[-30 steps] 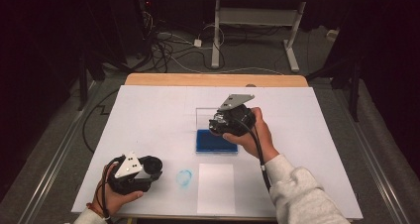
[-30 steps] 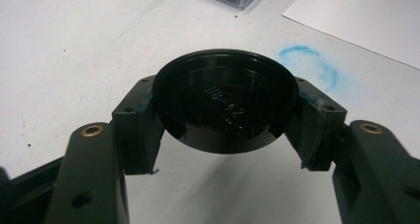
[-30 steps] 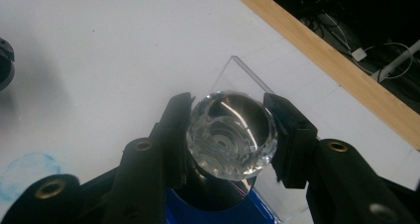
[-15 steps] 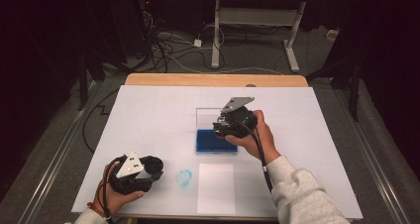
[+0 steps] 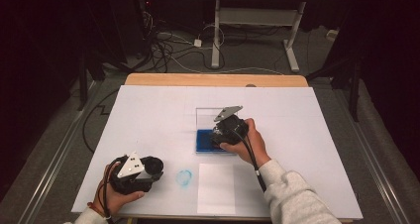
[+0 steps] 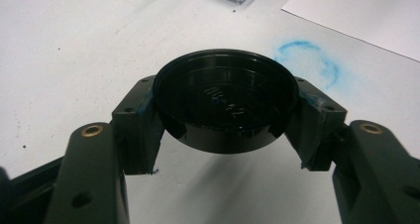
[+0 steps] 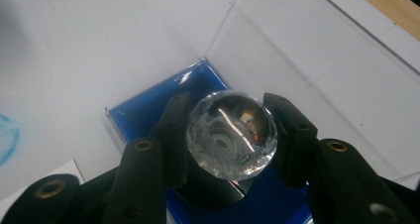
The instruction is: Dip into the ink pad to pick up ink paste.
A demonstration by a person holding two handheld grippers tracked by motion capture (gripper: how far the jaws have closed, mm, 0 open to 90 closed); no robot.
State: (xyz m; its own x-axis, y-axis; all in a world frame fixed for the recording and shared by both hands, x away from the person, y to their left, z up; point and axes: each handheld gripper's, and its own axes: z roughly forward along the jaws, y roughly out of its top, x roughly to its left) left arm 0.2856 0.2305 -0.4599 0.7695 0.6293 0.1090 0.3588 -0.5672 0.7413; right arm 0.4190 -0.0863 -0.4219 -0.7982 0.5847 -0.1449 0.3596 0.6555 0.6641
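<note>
Spread over the wooden table (image 5: 213, 79), a large white sheet (image 5: 148, 120). On it near the front edge, a smaller white paper (image 5: 216, 188), with a smudged blue ring stain (image 5: 184, 177) just beside it to the left. Mid-sheet, a clear open case with a blue base (image 5: 203, 140) and its transparent lid (image 5: 208, 117) raised upright behind. Right above that blue base (image 7: 148, 110), the right gripper (image 7: 230, 135), clamped on a faceted clear glass stopper (image 7: 231, 134), pads pressing both sides. Well apart, at the sheet's front left corner, the left gripper (image 6: 225, 112), closed on a round black cap (image 6: 225, 97), open side up, held clear of the sheet near the blue stain (image 6: 309, 63).
</note>
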